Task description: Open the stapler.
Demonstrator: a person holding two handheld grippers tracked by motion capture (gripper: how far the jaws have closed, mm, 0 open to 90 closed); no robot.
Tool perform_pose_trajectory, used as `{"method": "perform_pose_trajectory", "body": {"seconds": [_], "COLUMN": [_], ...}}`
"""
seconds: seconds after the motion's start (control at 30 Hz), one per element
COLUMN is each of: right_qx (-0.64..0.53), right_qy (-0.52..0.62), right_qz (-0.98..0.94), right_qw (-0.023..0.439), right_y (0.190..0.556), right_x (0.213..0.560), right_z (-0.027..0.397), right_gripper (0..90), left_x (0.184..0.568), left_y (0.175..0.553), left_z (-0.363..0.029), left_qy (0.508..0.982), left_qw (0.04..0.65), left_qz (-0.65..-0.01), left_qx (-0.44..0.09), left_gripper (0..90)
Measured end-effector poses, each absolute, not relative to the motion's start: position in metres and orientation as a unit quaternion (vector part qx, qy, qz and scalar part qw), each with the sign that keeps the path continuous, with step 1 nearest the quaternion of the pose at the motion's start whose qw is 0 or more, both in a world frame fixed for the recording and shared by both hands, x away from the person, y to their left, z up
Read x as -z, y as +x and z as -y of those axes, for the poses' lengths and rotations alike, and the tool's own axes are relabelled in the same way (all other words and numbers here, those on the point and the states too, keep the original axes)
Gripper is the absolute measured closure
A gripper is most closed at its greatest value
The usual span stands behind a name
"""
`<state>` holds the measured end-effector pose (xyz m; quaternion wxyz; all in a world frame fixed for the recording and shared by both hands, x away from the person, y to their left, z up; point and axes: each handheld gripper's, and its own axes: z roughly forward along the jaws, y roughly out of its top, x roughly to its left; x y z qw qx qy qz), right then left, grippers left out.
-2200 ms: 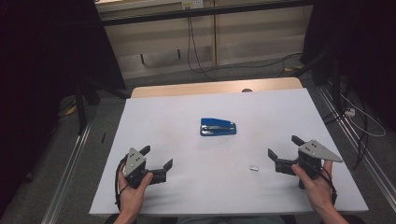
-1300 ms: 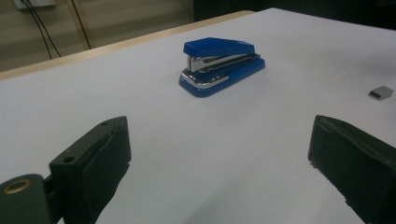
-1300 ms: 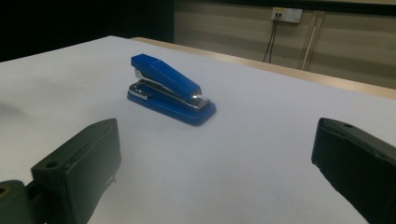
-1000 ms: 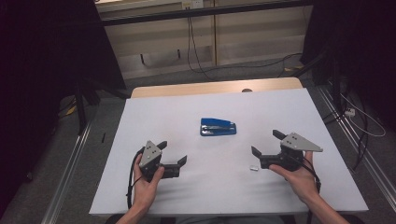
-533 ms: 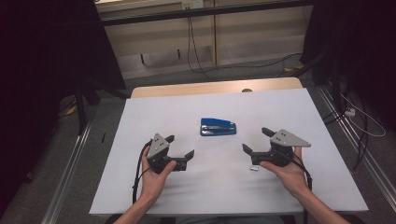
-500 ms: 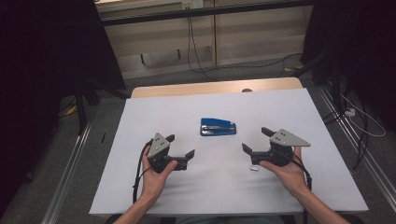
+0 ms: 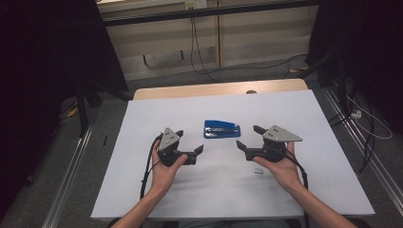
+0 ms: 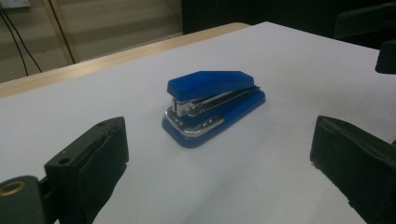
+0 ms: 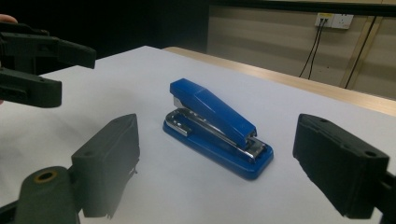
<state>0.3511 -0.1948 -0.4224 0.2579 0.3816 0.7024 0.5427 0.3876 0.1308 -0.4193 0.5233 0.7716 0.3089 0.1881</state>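
Note:
A blue stapler [image 7: 222,128] lies flat on the white-covered table [image 7: 309,114], metal mouth to the left in the high view. My left gripper [image 7: 190,141] is open just to its near left, jaws pointed at it. My right gripper [image 7: 247,137] is open to its near right, also facing it. In the left gripper view the stapler [image 8: 212,100] lies ahead of the wide-open left gripper [image 8: 215,154], untouched. In the right gripper view the stapler [image 9: 215,123] sits ahead of the open right gripper [image 9: 217,156], with the left gripper [image 9: 65,70] at the top left.
A small silvery piece [image 7: 258,172] lies on the sheet under my right hand. A bare wooden strip [image 7: 214,90] runs along the table's far edge. Cables [image 7: 199,52] hang down the wall behind. The sheet is bare at the near edge and both sides.
Both grippers have moved forward and inward from the near corners of the sheet and now flank the stapler. The stapler has not moved.

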Motion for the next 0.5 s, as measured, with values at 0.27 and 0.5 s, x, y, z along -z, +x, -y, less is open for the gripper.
{"method": "perform_pose_trajectory", "body": {"seconds": [0.27,0.5], "right_qx": [-0.548,-0.545], "right_qy": [0.376,0.371], "right_qz": [-0.704,-0.711], "right_qw": [0.251,0.245], "right_y": [0.362,0.375], "right_x": [0.420,0.421], "right_z": [0.183,0.173], "right_gripper": [18.6,23.1], "left_x": [0.419,0.415], "left_y": [0.402,0.422], "left_z": [-0.120,-0.110], "left_qy": [0.775,0.773], "left_qw": [0.520,0.517], "left_qz": [-0.304,-0.305], "left_qx": [-0.194,-0.205], "left_gripper": [4.6,5.1]}}
